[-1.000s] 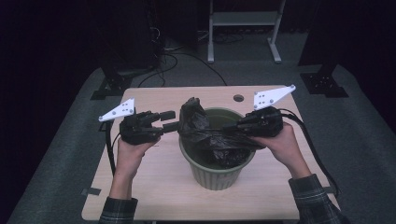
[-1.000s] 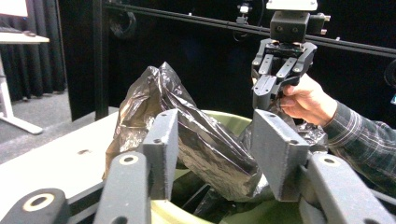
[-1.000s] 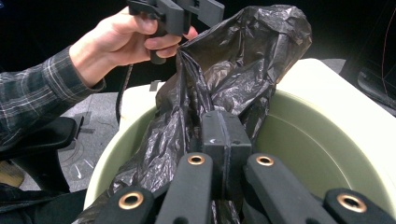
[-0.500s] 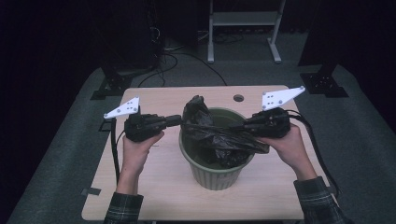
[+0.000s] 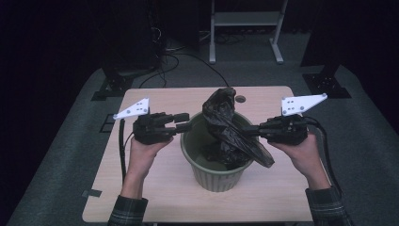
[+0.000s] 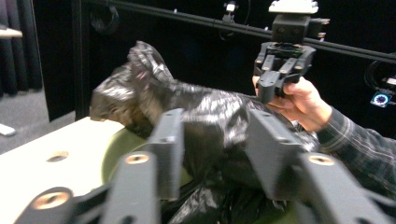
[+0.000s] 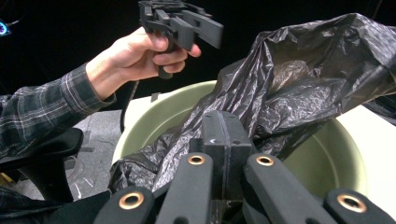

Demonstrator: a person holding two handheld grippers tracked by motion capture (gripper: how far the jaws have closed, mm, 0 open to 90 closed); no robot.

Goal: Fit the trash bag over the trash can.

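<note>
Two grippers sit on either side of a green bucket (image 5: 214,162) that stands near the middle of my desk (image 5: 141,188). A black bin bag (image 5: 230,129) lies partly inside the bucket, with one crumpled end rising above the far rim and another fold draped over the right rim.

My right gripper (image 5: 256,131) reaches in from the right at rim height. In the right gripper view its fingers (image 7: 222,135) are pressed together on a fold of the bag, and the plastic is pulled taut from that pinch up toward the raised end. A hand (image 5: 306,150) holds this gripper from below, with a plaid sleeve (image 5: 324,207) behind it.

My left gripper (image 5: 183,121) hovers just left of the bucket, level with the rim. In the left gripper view its fingers (image 6: 168,149) are spread apart, with the bag showing in the gap beyond them; I cannot tell whether they touch the plastic. The other hand (image 5: 143,153) grips it from beneath.

A small round hole (image 5: 240,99) marks the desk behind the bucket.
</note>
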